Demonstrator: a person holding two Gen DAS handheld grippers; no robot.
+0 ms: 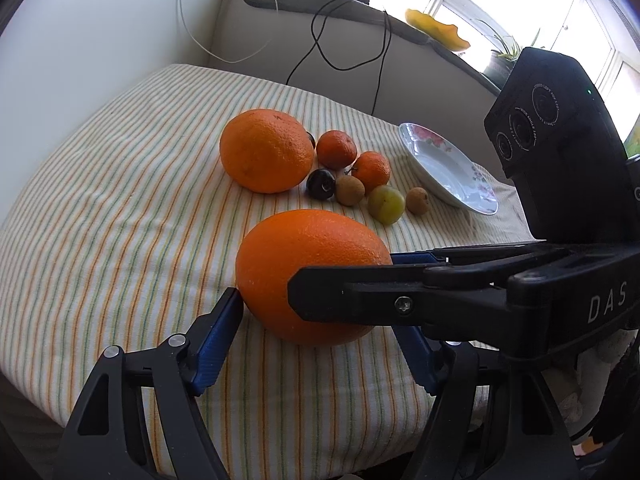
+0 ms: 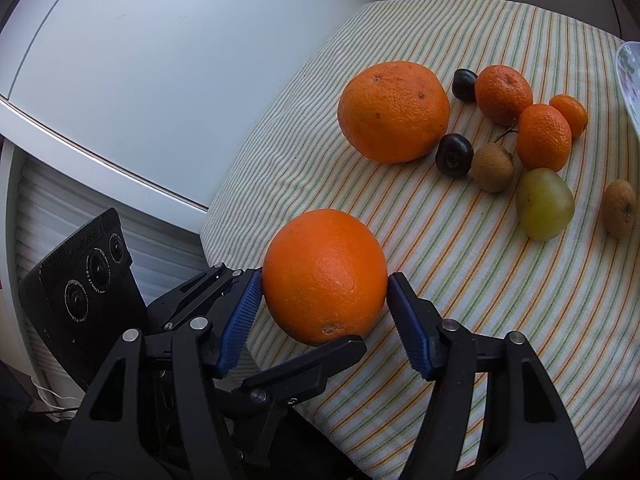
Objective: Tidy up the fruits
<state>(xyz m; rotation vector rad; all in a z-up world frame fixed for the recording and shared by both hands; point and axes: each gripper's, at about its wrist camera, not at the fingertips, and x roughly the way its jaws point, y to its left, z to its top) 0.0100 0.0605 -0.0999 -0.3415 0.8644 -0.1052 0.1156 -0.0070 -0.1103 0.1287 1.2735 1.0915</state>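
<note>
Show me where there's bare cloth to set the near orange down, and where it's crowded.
Bare striped cloth lies left of the far orange, toward the wall, and in front of the near orange. It is crowded between the far orange and the plate: mandarins, dark plums and small brown fruits cluster there. Both claws, left claw and right claw, flank the near orange.

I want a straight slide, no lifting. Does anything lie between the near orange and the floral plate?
Yes. A green fruit and a small brown fruit sit on the striped cloth, right along the line from the near orange to the plate. Sliding would likely knock them; lifting over looks safer.
</note>
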